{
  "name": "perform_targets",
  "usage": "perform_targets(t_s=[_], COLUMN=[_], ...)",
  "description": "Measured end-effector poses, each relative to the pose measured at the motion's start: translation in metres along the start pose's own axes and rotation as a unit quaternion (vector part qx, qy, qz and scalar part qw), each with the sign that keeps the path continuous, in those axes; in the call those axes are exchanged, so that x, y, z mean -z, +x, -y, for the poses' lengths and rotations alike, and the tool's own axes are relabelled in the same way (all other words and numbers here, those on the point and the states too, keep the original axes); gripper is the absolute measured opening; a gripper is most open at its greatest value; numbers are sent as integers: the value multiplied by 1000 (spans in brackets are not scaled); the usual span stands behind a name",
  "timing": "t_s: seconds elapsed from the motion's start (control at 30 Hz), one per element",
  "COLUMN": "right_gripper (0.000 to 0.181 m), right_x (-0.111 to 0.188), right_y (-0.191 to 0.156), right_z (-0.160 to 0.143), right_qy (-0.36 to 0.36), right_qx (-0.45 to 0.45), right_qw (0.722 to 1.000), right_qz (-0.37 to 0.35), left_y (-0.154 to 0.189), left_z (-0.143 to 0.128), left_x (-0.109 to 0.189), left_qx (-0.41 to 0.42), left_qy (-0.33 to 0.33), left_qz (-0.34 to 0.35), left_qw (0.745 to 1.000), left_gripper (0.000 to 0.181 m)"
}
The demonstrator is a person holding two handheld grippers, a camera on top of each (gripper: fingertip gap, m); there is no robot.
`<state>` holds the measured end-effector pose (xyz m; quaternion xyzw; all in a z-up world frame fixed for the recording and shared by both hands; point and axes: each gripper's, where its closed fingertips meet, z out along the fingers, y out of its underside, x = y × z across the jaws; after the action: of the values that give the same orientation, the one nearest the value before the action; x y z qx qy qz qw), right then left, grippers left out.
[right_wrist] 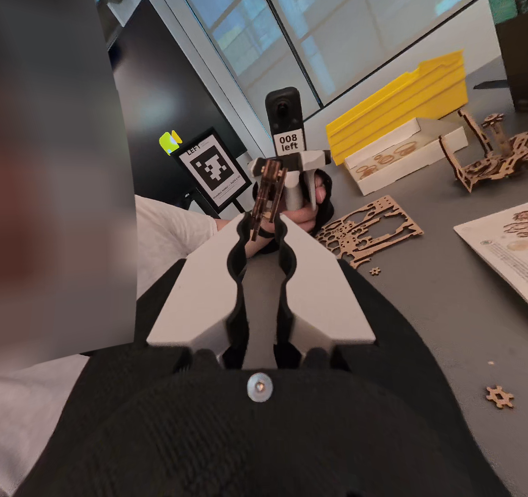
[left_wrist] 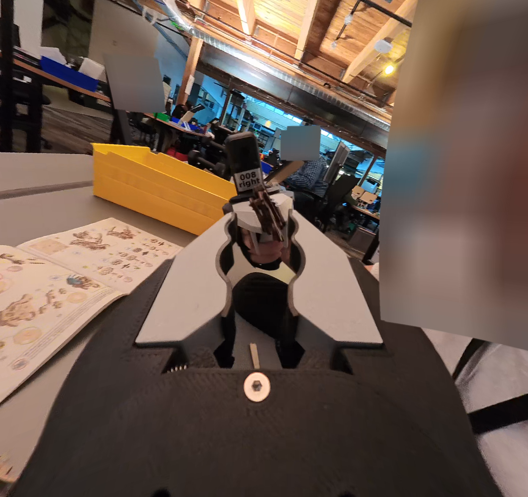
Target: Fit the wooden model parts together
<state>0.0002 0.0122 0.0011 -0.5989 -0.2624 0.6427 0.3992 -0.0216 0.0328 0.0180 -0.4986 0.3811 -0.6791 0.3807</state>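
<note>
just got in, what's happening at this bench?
A person holds the two grippers raised above the table, facing each other. A small dark wooden subassembly sits pinched at the tips of both the right gripper and left gripper. A half-built wooden model and a punched-out parts sheet lie on the table.

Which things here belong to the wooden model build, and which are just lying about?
In use: wooden part, right gripper, left gripper, instruction booklet, half-built model, punched sheet.
Lying about: yellow bin, sign stand.
</note>
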Motion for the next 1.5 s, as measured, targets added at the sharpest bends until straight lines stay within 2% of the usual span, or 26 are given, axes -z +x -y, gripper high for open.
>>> perform_targets(t_s=[0.03, 0.3, 0.43, 0.5, 0.57, 0.6, 0.67, 0.83, 1.07, 1.27, 1.37, 1.43, 1.5], right_gripper=[14, 14, 14, 15, 14, 21, 34, 27, 12, 10, 9, 9, 9], right_x=[-1, -7, -6, -5, -2, -1, 2, 3, 1, 1, 2, 6, 11], right_y=[-1, 9, 15, 19, 33, 42, 55, 63, 79, 86, 85, 88, 92], right_z=[-2, -25, -31, -34, -34, -33, -34, -25, -35, -46, -48, -52, -60], right_qy=[-6, -63, -78, -82, -82, -81, -101, -135, -201, -232, -235, -250, -276], right_qx=[-5, -32, -41, -46, -32, -3, 69, 260, 366, 367, 348, 336, 326], right_qw=[1000, 997, 996, 996, 995, 994, 983, 920, 835, 821, 833, 837, 839], right_qz=[6, -2, -7, -10, -47, -78, -140, -261, -358, -371, -359, -351, -338], left_y=[-3, -9, -10, -13, -24, -30, -38, -58, -68, -72, -72, -79, -90], left_z=[0, -20, -36, -40, -41, -40, -38, -35, -42, -49, -48, -39, -26], left_x=[1, -2, -5, -4, -1, 1, 3, 12, 15, 15, 16, 24, 38], left_qx=[1, 86, 93, 98, 99, 104, 129, 154, 157, 142, 121, 99, 61], left_qy=[-4, -48, -91, -104, -101, -91, -73, -40, -42, -53, -67, -63, -58], left_qz=[7, -7, -5, 4, 33, 47, 61, 110, 147, 168, 170, 195, 229], left_qw=[1000, 995, 991, 990, 989, 989, 987, 981, 976, 974, 976, 974, 970], left_gripper=[33, 29, 15, 14, 14, 14, 14, 14, 14, 15, 19, 28, 28])
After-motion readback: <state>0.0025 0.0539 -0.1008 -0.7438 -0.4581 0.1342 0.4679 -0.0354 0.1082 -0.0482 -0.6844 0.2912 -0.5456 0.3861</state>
